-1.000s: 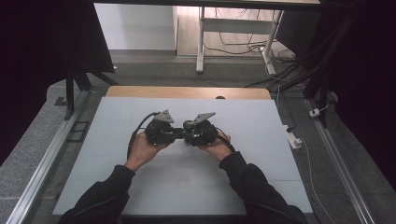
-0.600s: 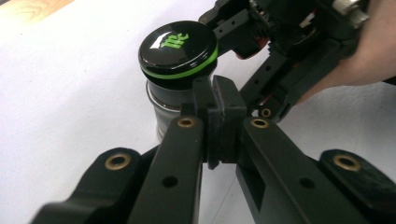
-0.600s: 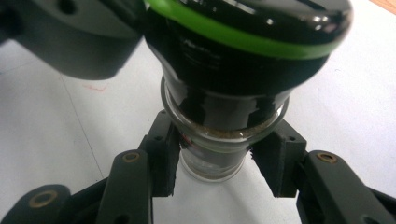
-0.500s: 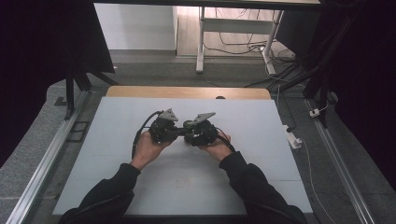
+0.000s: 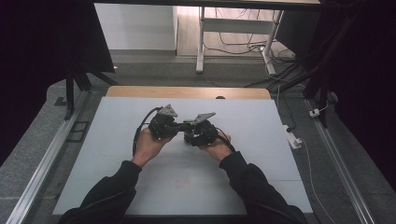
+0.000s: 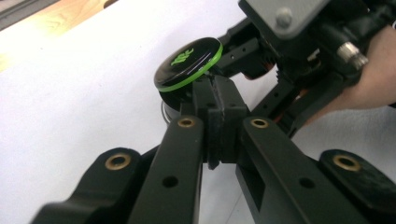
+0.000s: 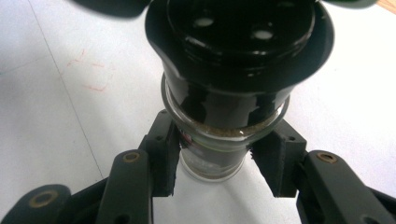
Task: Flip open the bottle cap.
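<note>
At frame centre, right gripper (image 7: 219,172) clamps a glass jar (image 7: 212,158); left gripper (image 6: 217,100), jaws together, pinches its flip lid (image 6: 189,63). Fragile, slippery: grip the body.

Small glass jar (image 7: 219,154) with black screw cap (image 6: 189,64), held off the white table at frame centre of the high view, between the two grippers.

Cap: round, glossy black top, green logo, bright green band around the rim. Upper centre of the left gripper view, tilted, top face turned up and left. In the right gripper view the cap's black skirt fills the upper centre.

Jar body: clear glass, narrower than the cap, a thin tan granular line visible just below the cap. Base points toward the lower centre of the right gripper view.
</note>
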Available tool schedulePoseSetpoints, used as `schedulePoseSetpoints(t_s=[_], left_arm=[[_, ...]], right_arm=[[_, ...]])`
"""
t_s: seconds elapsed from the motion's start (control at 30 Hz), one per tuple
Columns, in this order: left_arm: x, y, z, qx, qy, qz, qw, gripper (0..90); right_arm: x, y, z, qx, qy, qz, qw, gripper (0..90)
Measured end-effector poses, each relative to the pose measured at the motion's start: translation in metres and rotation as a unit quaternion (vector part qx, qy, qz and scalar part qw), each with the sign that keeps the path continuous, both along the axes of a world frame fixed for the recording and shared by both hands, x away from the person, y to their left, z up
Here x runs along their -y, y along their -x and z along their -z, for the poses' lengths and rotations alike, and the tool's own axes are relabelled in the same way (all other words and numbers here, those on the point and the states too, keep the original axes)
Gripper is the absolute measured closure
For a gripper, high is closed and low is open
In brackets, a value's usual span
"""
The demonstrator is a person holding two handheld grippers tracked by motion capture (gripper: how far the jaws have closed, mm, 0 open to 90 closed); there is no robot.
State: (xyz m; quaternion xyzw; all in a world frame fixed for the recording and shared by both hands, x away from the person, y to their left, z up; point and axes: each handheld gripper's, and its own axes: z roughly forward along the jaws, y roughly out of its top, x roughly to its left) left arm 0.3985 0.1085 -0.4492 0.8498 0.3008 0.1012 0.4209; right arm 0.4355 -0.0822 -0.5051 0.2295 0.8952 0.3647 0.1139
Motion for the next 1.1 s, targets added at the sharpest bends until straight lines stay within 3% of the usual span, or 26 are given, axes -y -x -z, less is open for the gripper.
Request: schedulePoseSetpoints(t_s=[0.33, 0.73, 1.1], left_arm=[[-0.001, -0.012, -0.009, 0.003, 0.006, -0.017, 0.9998, 89.0], [-0.002, -0.025, -0.005, -0.005, 0.006, -0.029, 0.9995, 88.9], [-0.005, -0.015, -0.010, 0.000, 0.002, -0.028, 0.9996, 67.8]], right_arm=[[-0.001, 0.001, 0.000, 0.003, 0.002, 0.000, 1.0000, 52.7], [0.000, 0.001, 0.001, 0.005, 0.002, -0.002, 1.0000, 52.7], [0.000, 0.001, 0.001, 0.005, -0.001, 0.000, 1.0000, 52.5]])
